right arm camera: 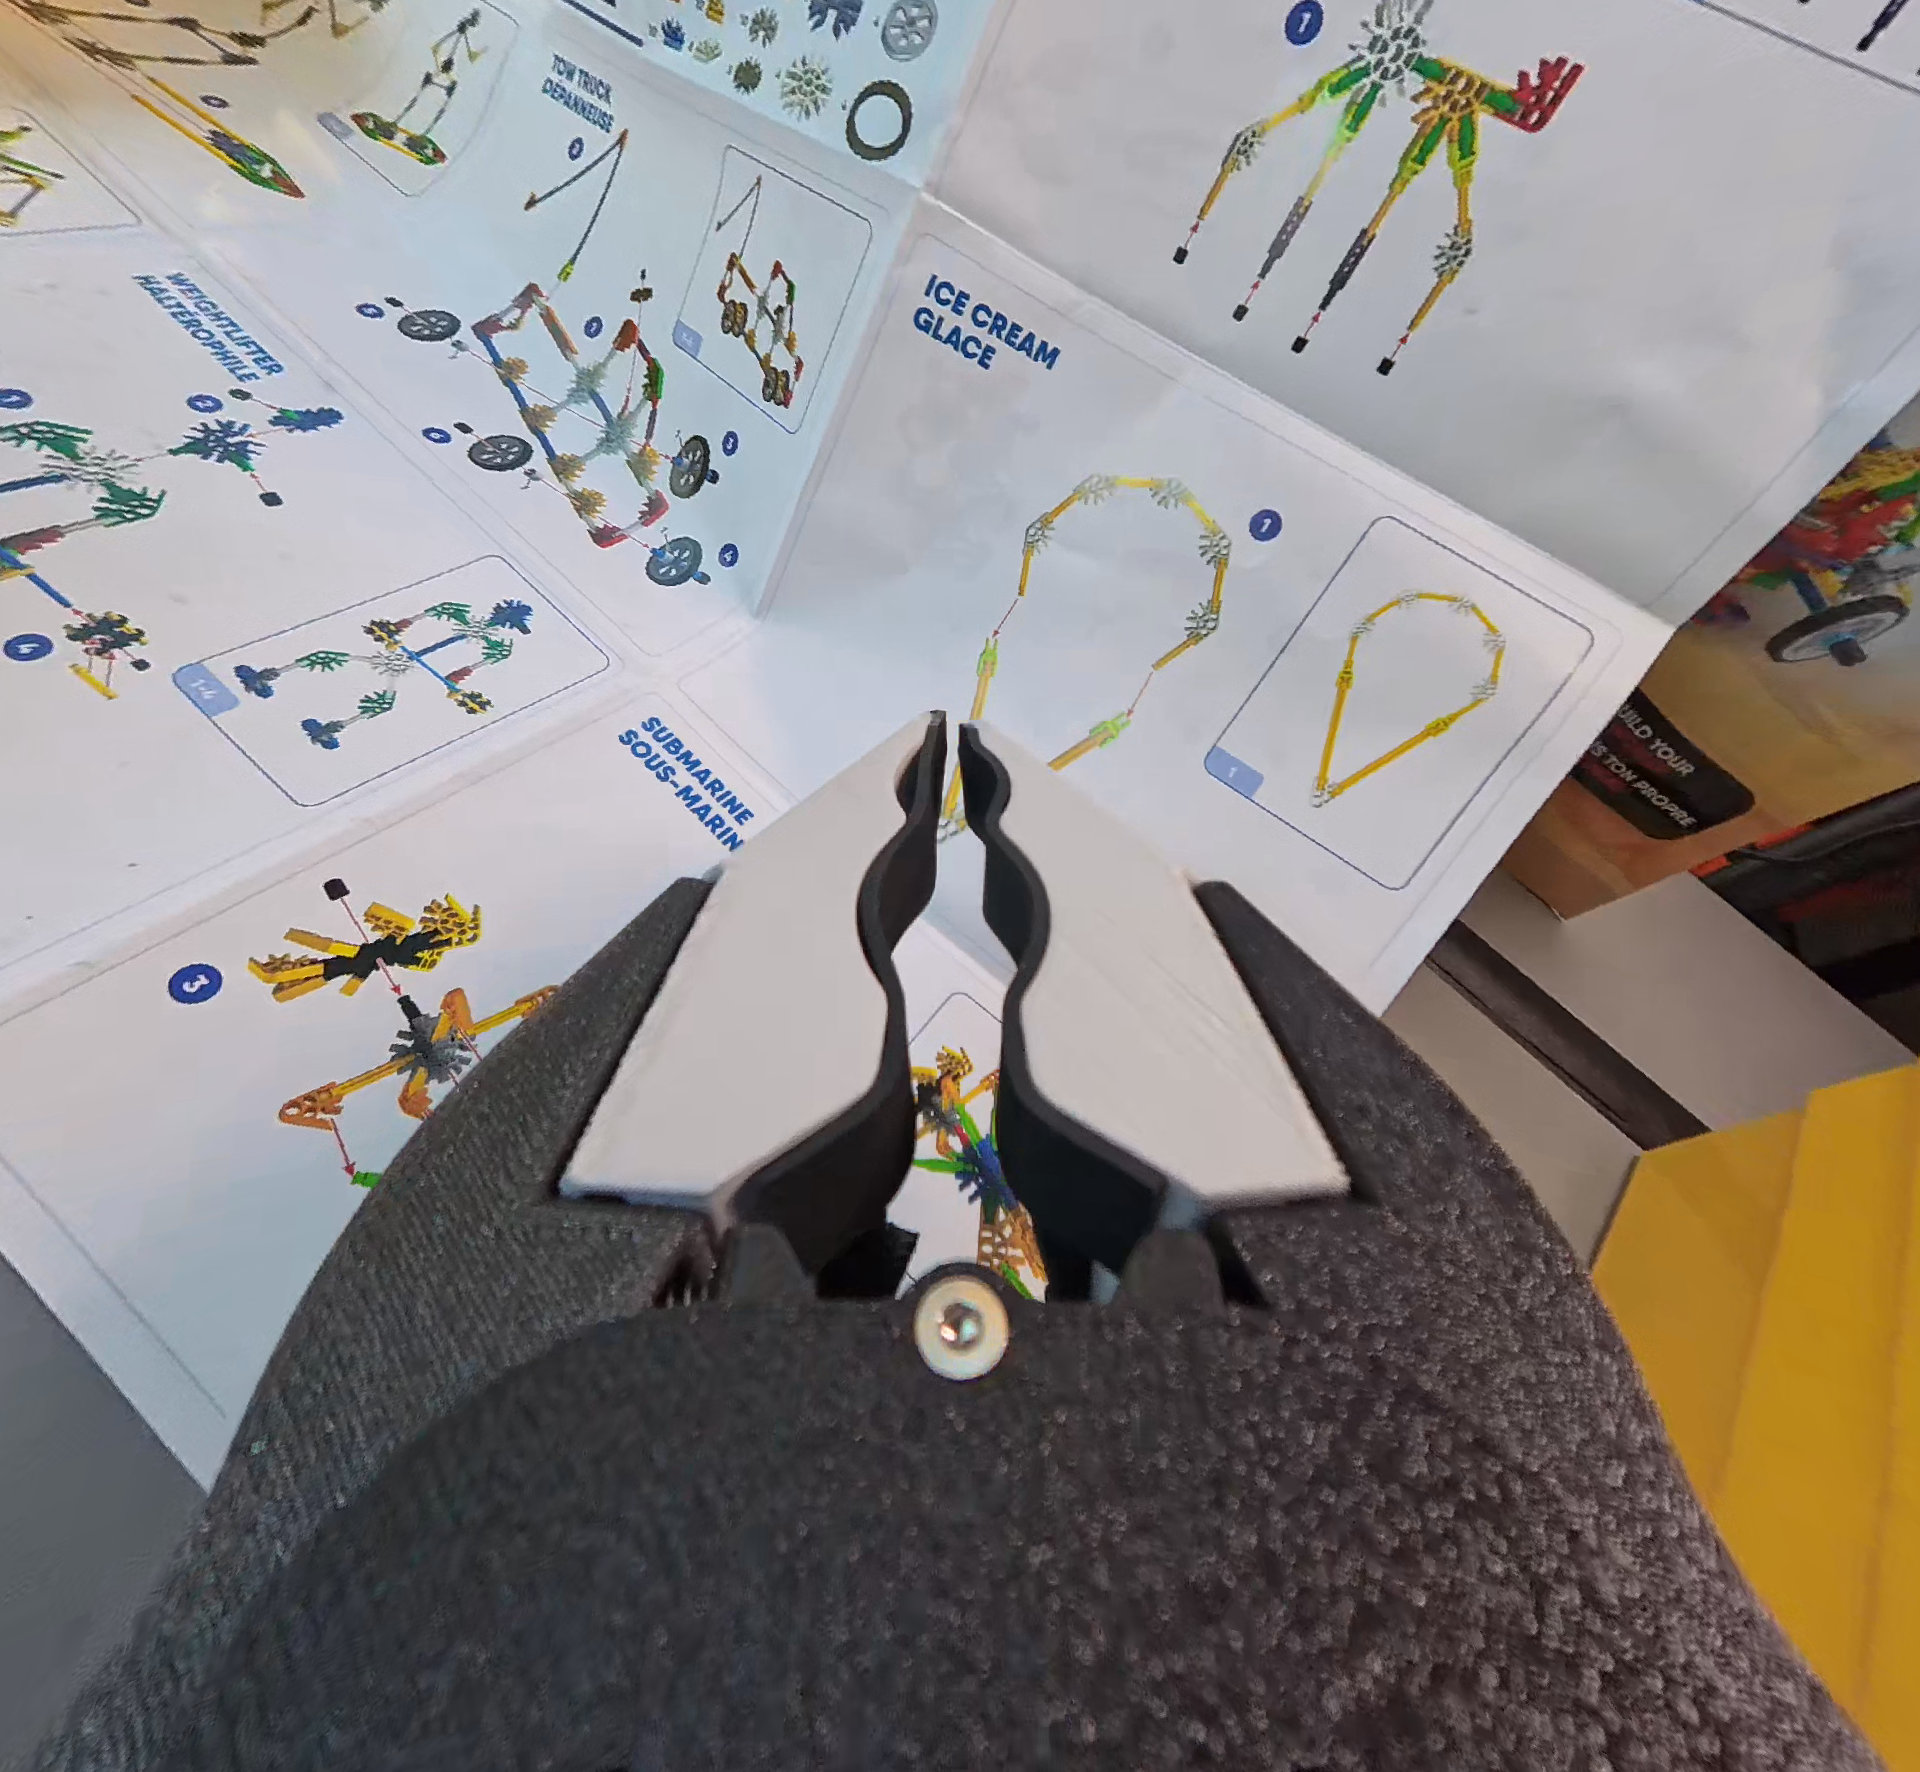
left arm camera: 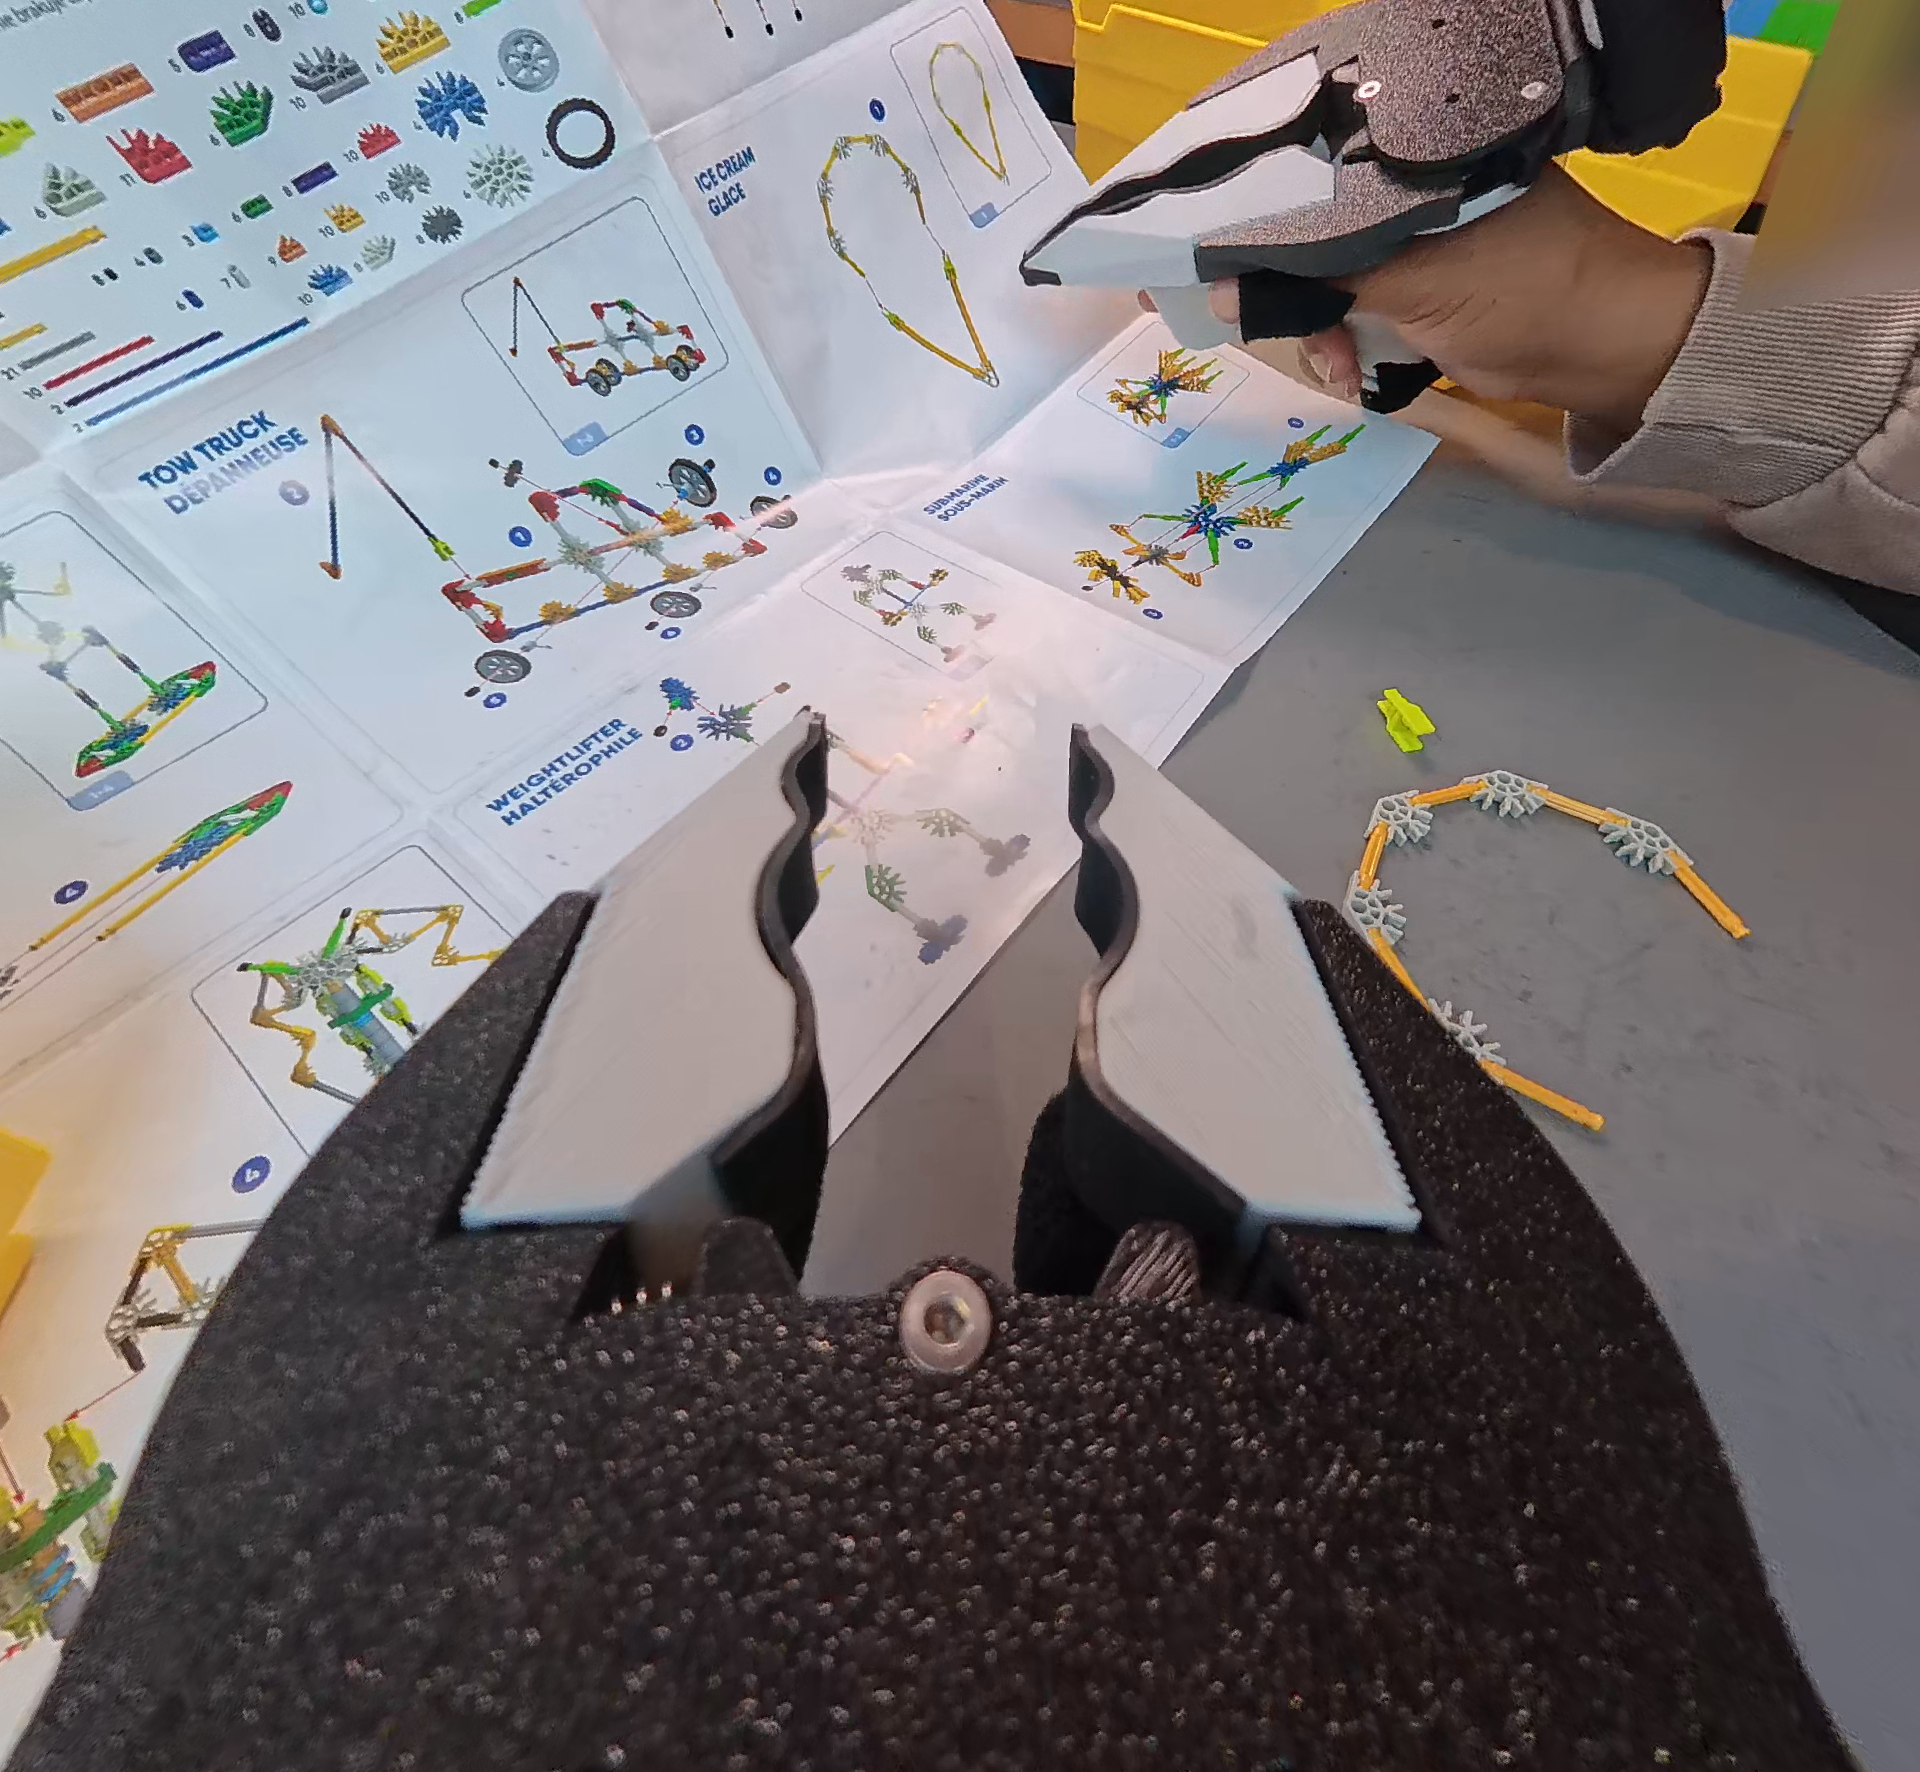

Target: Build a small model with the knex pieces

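Grey-fingered left gripper (left arm camera: 945,735) gapes over the instruction sheet (left arm camera: 416,475); right gripper (right arm camera: 951,723) seems closed, empty.

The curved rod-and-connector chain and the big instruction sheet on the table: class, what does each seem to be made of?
Curved chain: apparently moulded plastic, matte; uniform yellow-orange rods, grey snowflake-shaped connectors.
Instruction sheet: apparently coated paper, slightly glossy; fold creases, glare near the open left gripper.
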A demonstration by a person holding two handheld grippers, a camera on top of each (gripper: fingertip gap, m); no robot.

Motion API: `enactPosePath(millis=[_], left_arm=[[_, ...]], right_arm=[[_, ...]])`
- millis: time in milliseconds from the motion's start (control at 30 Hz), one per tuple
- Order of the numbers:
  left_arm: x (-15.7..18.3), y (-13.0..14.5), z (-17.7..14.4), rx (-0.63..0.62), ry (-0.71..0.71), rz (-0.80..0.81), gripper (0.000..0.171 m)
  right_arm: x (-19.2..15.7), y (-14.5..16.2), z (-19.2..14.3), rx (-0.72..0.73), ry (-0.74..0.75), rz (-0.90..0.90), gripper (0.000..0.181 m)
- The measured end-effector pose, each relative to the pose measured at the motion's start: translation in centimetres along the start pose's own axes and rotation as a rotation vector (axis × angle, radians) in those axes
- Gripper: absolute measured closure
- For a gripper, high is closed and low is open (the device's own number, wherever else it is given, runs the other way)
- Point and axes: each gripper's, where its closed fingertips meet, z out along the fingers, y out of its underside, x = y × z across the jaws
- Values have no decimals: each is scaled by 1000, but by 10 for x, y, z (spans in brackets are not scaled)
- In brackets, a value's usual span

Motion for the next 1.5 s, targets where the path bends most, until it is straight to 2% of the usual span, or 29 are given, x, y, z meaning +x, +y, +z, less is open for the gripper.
enactPosePath(millis=[333, 700, 1200, 1500], left_arm=[[3, -2, 1, -2, -10, 28, 125], [4, -2, 0, -10, -18, 44, 126], [3, 2, 2, -19, -20, 29, 126], [-10, 5, -1, -19, -82, 7, 126]], right_arm=[[9, 18, 2, -74, 5, 72, 174], [-9, 35, 10, -173, -35, -73, 178], [-8, 42, 13, -204, -32, -96, 179], [-4, 42, 14, -205, -33, -80, 179]])
